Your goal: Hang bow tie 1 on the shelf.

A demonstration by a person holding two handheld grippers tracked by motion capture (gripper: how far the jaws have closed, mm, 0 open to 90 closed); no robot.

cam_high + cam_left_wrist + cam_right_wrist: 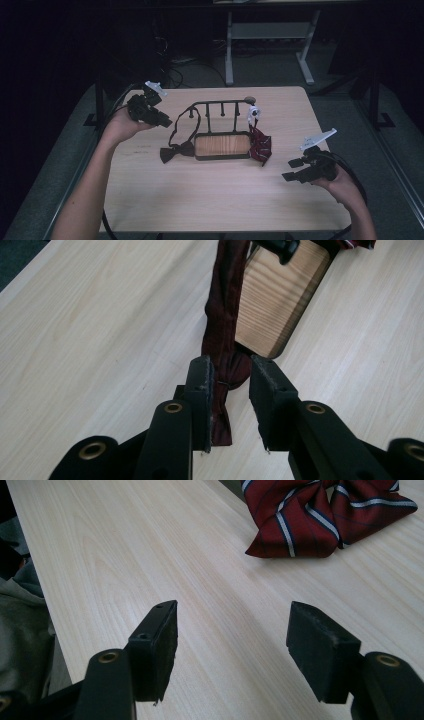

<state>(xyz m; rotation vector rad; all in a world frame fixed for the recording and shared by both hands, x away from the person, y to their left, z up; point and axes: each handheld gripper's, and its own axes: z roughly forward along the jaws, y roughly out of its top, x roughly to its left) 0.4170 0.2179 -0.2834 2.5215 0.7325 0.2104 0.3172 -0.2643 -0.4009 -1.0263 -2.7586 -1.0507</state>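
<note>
two claws, two ties, one rack on a pale bench

one rack (221, 145) stands near the middle of the high view: a dark frame around a wooden base, with a rail of short pegs rising behind it. two pieces of neckwear hang from it. one dark bow tie (177, 150) lies on the bench (220, 200) just left of the base, its strap looping up to the rail's left end. one red striped tie (261, 145) droops at the base's right corner, bunched on the wood.

the left claw (162, 121) is at the upper left of the high view, near the bench's left edge. in the left gripper view its jaws stand a little apart, straddling the dark maroon strap (222, 315); whether they touch it i cannot tell.

the right claw (293, 169) is at the lower right, close to the right edge, jaws spread wide and holding nothing, well apart from the striped tie.

the whole front strip of the bench is bare wood.
</note>
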